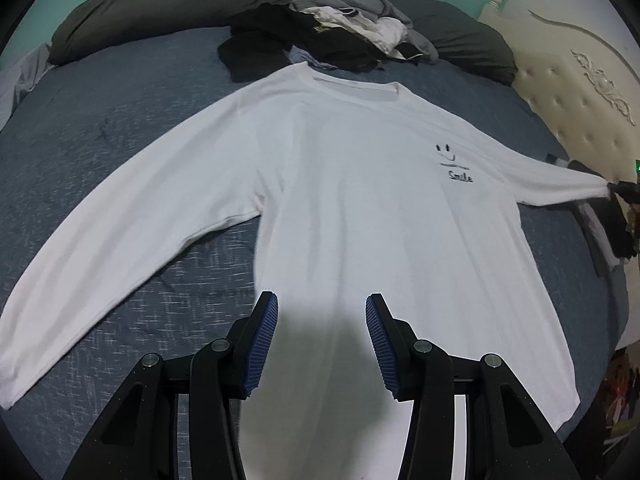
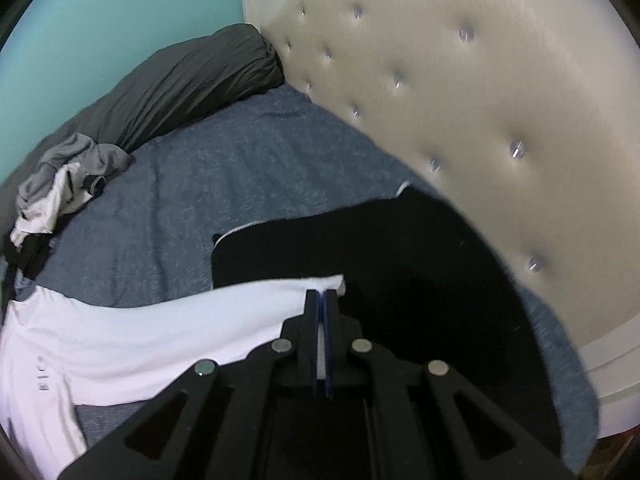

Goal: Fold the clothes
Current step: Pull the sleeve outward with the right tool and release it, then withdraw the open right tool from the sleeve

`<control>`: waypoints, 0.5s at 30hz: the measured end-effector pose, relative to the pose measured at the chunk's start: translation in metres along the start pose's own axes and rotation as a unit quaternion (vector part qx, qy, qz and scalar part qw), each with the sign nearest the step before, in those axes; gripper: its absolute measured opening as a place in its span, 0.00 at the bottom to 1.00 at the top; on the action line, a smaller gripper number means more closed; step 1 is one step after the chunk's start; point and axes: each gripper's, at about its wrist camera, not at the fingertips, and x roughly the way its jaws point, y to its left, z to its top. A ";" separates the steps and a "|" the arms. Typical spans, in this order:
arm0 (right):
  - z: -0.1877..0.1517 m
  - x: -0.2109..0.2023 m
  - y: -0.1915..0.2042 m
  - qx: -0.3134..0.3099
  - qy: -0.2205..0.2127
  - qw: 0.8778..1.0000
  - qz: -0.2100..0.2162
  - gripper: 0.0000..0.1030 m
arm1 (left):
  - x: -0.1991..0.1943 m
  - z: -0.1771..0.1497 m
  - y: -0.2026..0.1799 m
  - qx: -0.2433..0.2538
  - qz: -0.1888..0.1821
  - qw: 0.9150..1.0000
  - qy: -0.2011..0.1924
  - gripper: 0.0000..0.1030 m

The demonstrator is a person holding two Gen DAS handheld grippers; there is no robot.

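The bed [image 1: 120, 128], covered in a mottled blue sheet, fills most of both views, and everything else sits on or against it. A cream tufted headboard [image 2: 460, 120] with button studs rises along one edge of the bed, and a dark grey duvet [image 1: 160, 4] is bunched along the bed's far edge beneath a teal wall [image 2: 100, 20].

A white long-sleeved shirt [image 1: 340, 184] lies face up and flat in the middle of the bed, collar toward the duvet, hem toward the left wrist camera, with a small smiley face and the word "Smile" printed on its chest. One sleeve lies spread across the sheet. The other sleeve [image 2: 180, 320] is stretched out toward the headboard side of the bed.

A black folded garment [image 2: 400, 260] lies on the bed beside the headboard, under the end of that stretched sleeve. A heap of unfolded grey, white and black clothes [image 1: 340, 28] lies on the bed between the shirt's collar and the duvet.

The right gripper [image 2: 321, 300] is clenched on the cuff of the stretched sleeve, white cloth showing between its blue pads. The left gripper [image 1: 322, 312] hangs released over the shirt's lower body, jaws apart with nothing between them
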 end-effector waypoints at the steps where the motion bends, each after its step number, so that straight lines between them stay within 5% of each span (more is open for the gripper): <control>1: -0.002 0.000 -0.003 0.006 0.000 1.000 0.011 0.02 | 0.000 0.000 -0.002 0.001 -0.002 1.000 0.000 0.48; 4: -0.006 -0.008 -0.015 0.034 -0.016 0.999 0.036 0.11 | 0.000 0.000 -0.009 0.002 -0.009 1.000 -0.002 0.48; 6: -0.008 -0.016 -0.024 0.058 -0.029 0.996 0.053 0.34 | -0.002 0.000 -0.011 0.003 -0.012 1.000 -0.003 0.48; 15: -0.020 -0.052 -0.022 0.069 -0.062 0.993 0.073 0.36 | -0.015 -0.001 -0.015 -0.001 -0.014 1.000 -0.012 0.48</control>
